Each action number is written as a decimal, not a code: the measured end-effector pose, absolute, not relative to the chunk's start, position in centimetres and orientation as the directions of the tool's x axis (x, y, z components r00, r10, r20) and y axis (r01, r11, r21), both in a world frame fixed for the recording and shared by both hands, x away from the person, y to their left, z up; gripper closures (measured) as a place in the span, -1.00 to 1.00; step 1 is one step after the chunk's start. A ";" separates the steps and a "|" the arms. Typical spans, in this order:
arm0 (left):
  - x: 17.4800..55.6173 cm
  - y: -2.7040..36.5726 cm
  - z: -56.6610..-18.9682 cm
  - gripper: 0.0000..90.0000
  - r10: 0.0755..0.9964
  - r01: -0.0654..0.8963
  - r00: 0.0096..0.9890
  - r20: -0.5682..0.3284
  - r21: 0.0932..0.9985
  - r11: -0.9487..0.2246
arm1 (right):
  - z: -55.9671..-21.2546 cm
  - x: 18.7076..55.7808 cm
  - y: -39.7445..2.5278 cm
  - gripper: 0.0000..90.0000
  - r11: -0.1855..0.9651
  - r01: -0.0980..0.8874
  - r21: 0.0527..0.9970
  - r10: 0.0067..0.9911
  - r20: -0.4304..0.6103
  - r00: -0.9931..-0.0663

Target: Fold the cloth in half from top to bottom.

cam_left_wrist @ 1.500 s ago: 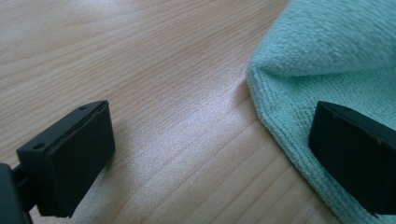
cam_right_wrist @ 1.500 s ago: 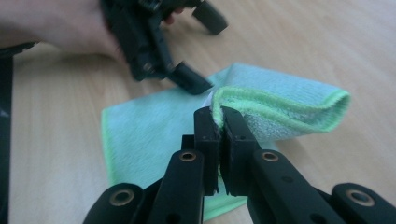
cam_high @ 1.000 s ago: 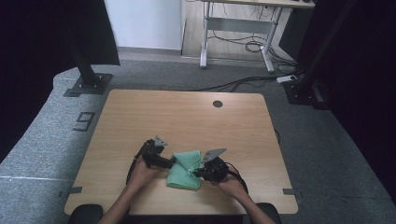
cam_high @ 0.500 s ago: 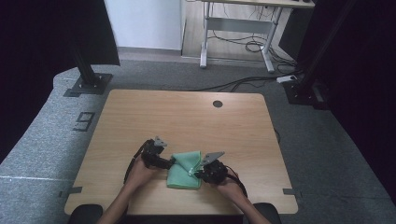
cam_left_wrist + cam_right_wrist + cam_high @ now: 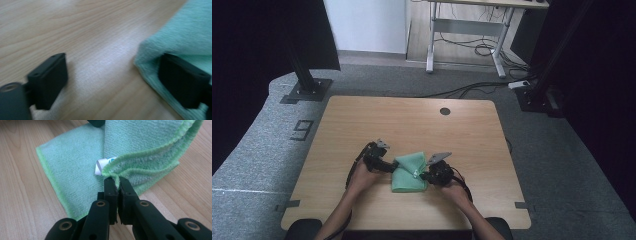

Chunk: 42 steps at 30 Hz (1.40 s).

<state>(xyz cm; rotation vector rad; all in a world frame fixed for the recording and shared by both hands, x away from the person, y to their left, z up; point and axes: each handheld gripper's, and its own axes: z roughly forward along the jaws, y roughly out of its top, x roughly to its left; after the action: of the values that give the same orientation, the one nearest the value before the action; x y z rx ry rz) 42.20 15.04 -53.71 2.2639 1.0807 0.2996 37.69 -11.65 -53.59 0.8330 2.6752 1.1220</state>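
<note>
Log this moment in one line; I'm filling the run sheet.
right gripper: shut on green cloth corner, lifted | left gripper: open, one jaw under cloth edge | wooden table

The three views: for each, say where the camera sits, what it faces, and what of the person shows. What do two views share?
High view: above the person's side, looking forward and down on the table; forearms, left gripper, right gripper.
Left gripper view: rides the left gripper, facing the tabletop; open jaws, one under the cloth edge.
Right gripper view: rides the right gripper, jaws shut on a cloth corner.
All share the green cloth.
</note>
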 end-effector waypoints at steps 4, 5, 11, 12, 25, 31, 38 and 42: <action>41.4 15.3 -52.7 -0.67 0.733 0.616 0.677 -0.066 0.596 -0.515 | -53.8 37.7 -12.0 0.89 0.546 0.451 0.706 0.535 0.121 -0.836; 41.3 15.2 -52.3 -0.65 0.723 0.610 0.687 -0.076 0.601 -0.516 | -53.9 37.7 -12.1 0.89 0.544 0.452 0.707 0.535 0.122 -0.836; 41.8 13.9 -50.0 -0.52 0.677 0.571 0.729 -0.103 0.637 -0.518 | -54.1 37.7 -12.3 0.88 0.514 0.473 0.716 0.542 0.156 -0.826; 42.0 13.5 -49.6 -0.50 0.672 0.562 0.735 -0.095 0.640 -0.524 | -54.1 37.7 -12.4 0.88 0.508 0.477 0.717 0.543 0.163 -0.824; 44.6 6.8 -48.1 -0.19 0.582 0.507 0.805 -0.118 0.645 -0.572 | -54.3 37.7 -12.6 0.88 0.489 0.487 0.724 0.549 0.178 -0.817; 45.3 4.9 -48.1 -0.13 0.579 0.515 0.806 -0.125 0.631 -0.580 | -54.3 37.7 -12.6 0.88 0.486 0.487 0.726 0.548 0.181 -0.817; 46.2 4.5 -48.5 0.38 0.594 0.577 0.783 -0.185 0.573 -0.582 | -54.3 37.7 -12.6 0.87 0.485 0.486 0.727 0.547 0.182 -0.817; 46.2 4.7 -48.7 0.73 0.595 0.594 0.777 -0.203 0.548 -0.589 | -54.4 37.8 -12.7 0.87 0.483 0.486 0.728 0.545 0.184 -0.818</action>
<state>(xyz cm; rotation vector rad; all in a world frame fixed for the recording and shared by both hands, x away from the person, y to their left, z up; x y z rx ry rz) 46.19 4.74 -48.69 2.3574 0.8827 0.0026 37.76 -12.67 -54.36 0.9199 2.6433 1.2614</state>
